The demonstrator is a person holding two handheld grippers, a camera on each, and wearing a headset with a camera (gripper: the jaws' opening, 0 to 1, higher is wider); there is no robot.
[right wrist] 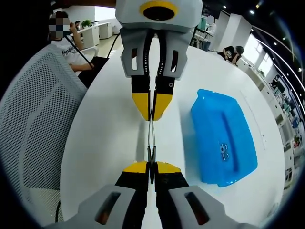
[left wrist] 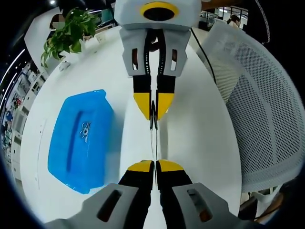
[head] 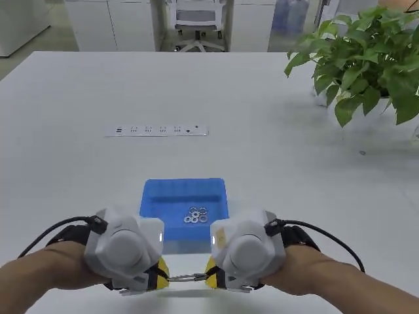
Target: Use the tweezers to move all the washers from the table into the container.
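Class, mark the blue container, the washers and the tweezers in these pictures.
blue container (head: 157,199): head view, bare floor left of centre.
washers (head: 195,214): head view, middle of the cluster.
tweezers (right wrist: 151,136): right gripper view, middle of the thin shaft.

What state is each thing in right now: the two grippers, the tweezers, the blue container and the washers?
Left gripper: jaws shut on one end of the tweezers.
Right gripper: jaws shut on the other end.
Tweezers: held between the two grippers, above the table.
Blue container: upright on the table, top open.
Washers: clustered inside the container.
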